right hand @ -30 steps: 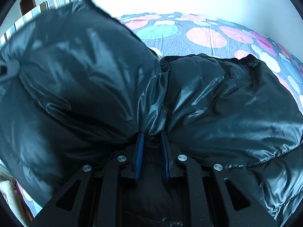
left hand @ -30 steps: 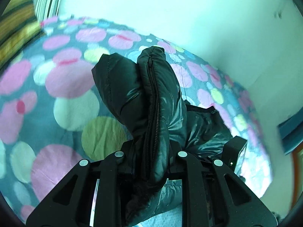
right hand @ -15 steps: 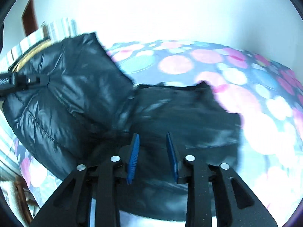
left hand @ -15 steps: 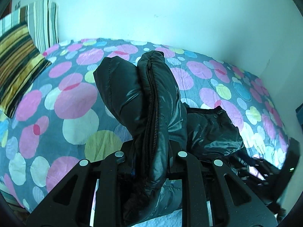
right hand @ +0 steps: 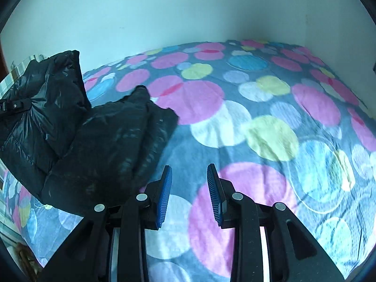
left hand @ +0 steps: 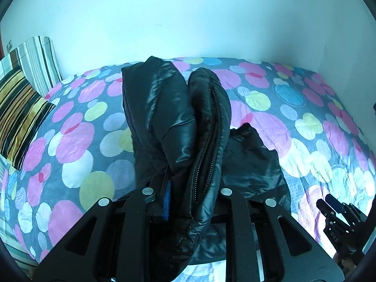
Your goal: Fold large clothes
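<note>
Left wrist view: the left tool is clenched on a fold of the shiny black quilted puffer jacket, its black fingers pressed into the fabric on either side, with a strip of one blue pad showing at the left of the bunched cloth. The gripped part rises upright out of the tool as two padded lobes, the open zipper running down the right one. The rest of the jacket spreads low to the right, lying on the bed's grey sheet with pink, white, green and blue circles. A brown, yellow and black striped pillow leans at the far left by the pale wall. At the lower right edge the right tool shows, apart from the jacket.

Right wrist view: the right tool is released, its two blue ribbed pads standing well apart with only the circle-patterned sheet seen between them. The black jacket lies to the left of this tool, near it but not between its fingers; its lower part rests flat on the bed, while its left part is lifted in a puffed mass. There the left tool shows at the picture's left edge, against the raised fabric.
</note>
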`<state>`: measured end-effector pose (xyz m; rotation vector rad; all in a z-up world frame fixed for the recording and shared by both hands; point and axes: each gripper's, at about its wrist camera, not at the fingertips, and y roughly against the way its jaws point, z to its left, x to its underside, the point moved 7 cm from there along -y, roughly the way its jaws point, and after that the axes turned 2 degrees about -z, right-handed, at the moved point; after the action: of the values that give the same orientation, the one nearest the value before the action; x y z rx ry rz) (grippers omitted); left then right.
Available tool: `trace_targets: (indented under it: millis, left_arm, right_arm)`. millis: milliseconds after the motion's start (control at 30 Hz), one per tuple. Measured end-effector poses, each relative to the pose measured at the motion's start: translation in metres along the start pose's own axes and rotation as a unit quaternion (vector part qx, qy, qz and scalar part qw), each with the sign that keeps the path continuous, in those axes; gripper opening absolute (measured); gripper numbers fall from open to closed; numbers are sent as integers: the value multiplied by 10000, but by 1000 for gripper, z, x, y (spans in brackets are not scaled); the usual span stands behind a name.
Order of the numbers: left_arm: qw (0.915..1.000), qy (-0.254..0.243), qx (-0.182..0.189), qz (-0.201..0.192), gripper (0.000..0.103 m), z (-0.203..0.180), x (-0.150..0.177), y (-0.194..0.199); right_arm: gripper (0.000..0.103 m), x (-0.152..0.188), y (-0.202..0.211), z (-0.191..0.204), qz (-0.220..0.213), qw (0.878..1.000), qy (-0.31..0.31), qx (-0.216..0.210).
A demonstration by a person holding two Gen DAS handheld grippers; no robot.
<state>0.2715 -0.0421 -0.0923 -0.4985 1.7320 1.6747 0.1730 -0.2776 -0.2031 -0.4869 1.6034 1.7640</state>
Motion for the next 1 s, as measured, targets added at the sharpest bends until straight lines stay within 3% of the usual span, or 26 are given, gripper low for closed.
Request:
trace_targets:
  millis: [333,800,900,1000]
  left_arm:
    - [9966,-641,-489,166,20,-86,30,-32]
    - [9896,-1043,-978,121,20,-124,48,-53]
    - [9883,-1116,-1030,113,20,-128,50,-56]
    - [9867,-1200,-1091,98,20,-133,53,-60]
  right_arm:
    - [32,18,6,-47,67,9994,-270,199]
    - [32,35,-5,-85,292,9960,-214,813]
    - [48,36,-5,-89,282,9950,-165,946]
    - [49,36,-4,-93,269,9940,-104,1060]
